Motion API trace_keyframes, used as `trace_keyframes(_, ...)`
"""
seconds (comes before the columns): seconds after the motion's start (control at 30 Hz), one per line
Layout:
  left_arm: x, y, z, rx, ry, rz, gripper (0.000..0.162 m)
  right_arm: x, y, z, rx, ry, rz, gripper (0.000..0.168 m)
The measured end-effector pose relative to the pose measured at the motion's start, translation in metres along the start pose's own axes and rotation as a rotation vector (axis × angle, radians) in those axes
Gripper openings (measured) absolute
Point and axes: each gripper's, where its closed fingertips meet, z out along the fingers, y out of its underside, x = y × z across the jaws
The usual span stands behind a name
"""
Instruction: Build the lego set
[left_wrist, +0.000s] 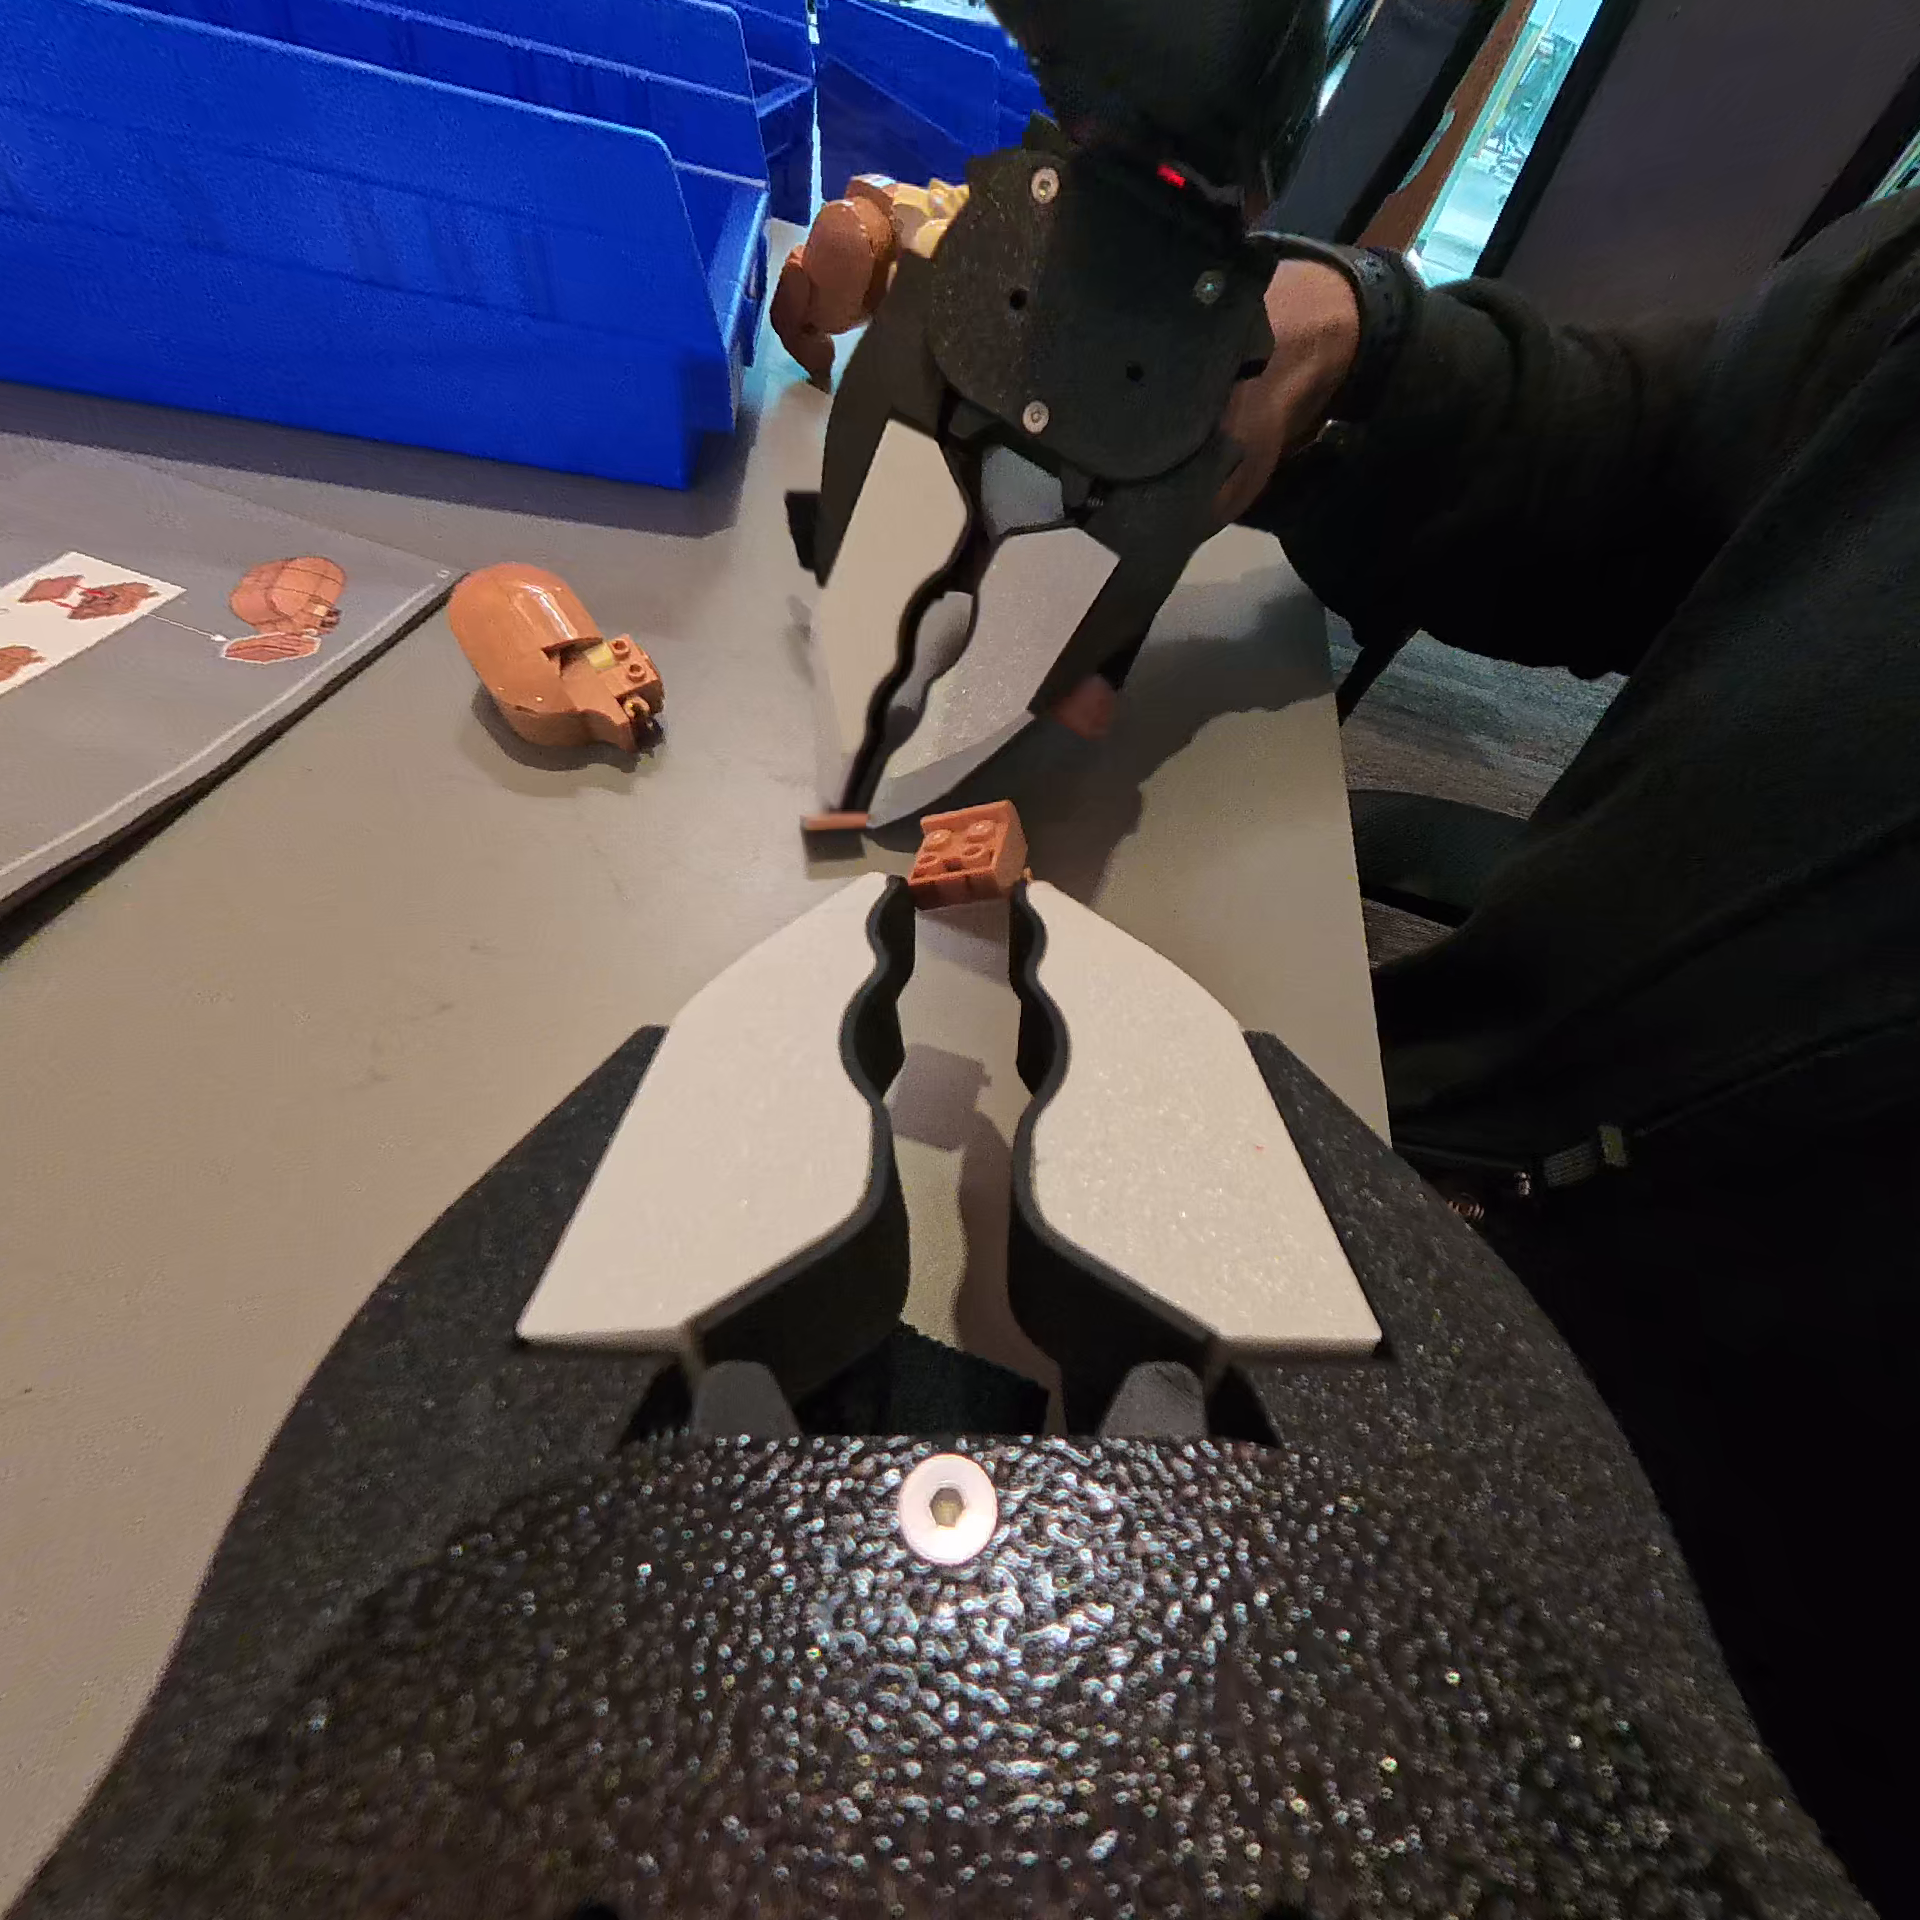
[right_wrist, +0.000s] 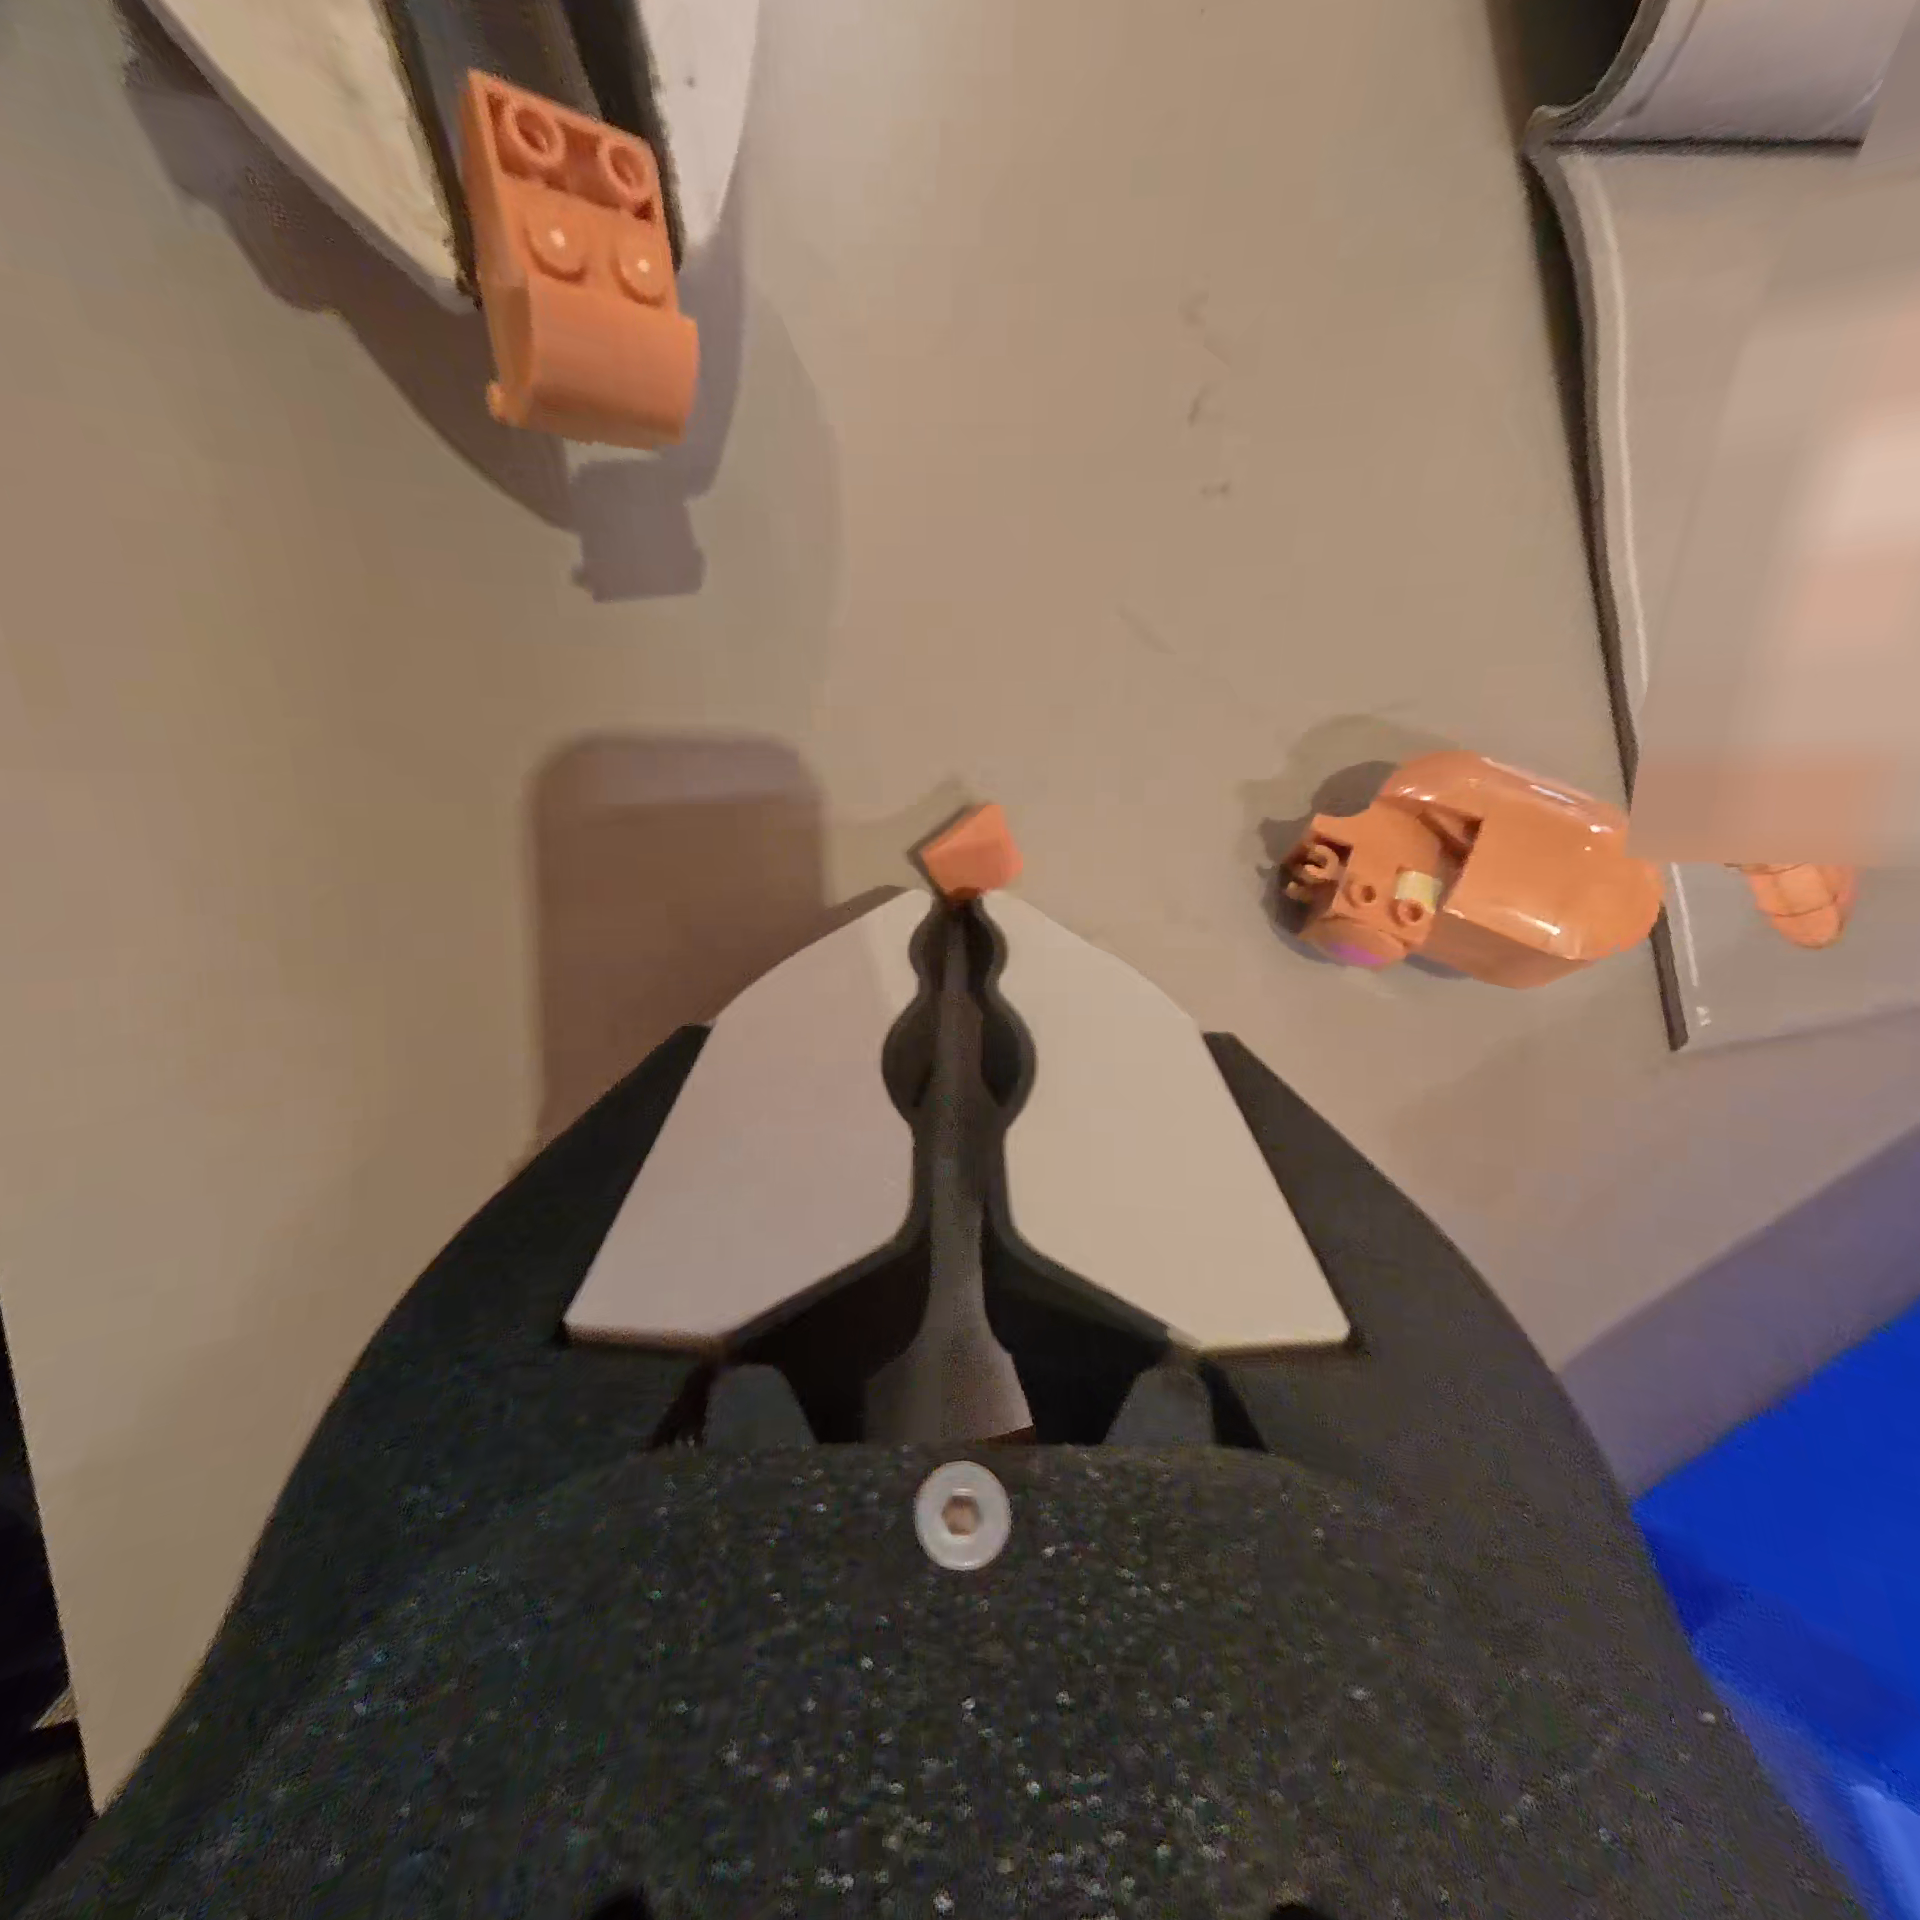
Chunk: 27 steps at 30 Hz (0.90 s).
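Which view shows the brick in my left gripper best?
The right wrist view: the brown brick appears large, with studs and curved end clear, between the left gripper fingers. The left wrist view shows only its studded top at the fingertips, the rest hidden.

The bench (left_wrist: 312, 987) is a plain grey top with faint scuffs. Left of the left jaws and farther out lies a brown built lego piece (left_wrist: 545, 660), rounded, on its side. Beyond that, at the far left, an open instruction booklet (left_wrist: 156, 707) lies flat. Blue bins (left_wrist: 364, 260) stand along the far edge. A flat brown plate (left_wrist: 833, 823) rests on the bench just ahead of the left jaws, slightly left.
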Motion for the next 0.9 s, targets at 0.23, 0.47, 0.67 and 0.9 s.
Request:
trace_keyframes(0.23, -0.004, 0.001, -0.003, -0.003, -0.019, -0.004, 0.018, 0.002, -0.007, 0.002, 0.019, 0.044, -0.015, 0.000)
trace_keyframes(0.47, -0.009, 0.005, -0.008, -0.014, -0.045, 0.003, 0.018, -0.014, -0.018, 0.001, 0.021, 0.042, -0.186, 0.000)
trace_keyframes(0.67, -0.008, 0.006, -0.011, -0.011, -0.033, 0.001, 0.018, 0.002, -0.018, 0.008, -0.020, 0.042, -0.108, 0.022)
trace_keyframes(0.9, -0.005, 0.005, -0.013, -0.002, -0.032, 0.050, 0.018, 0.001, -0.022, 0.015, -0.063, -0.059, -0.052, 0.021)
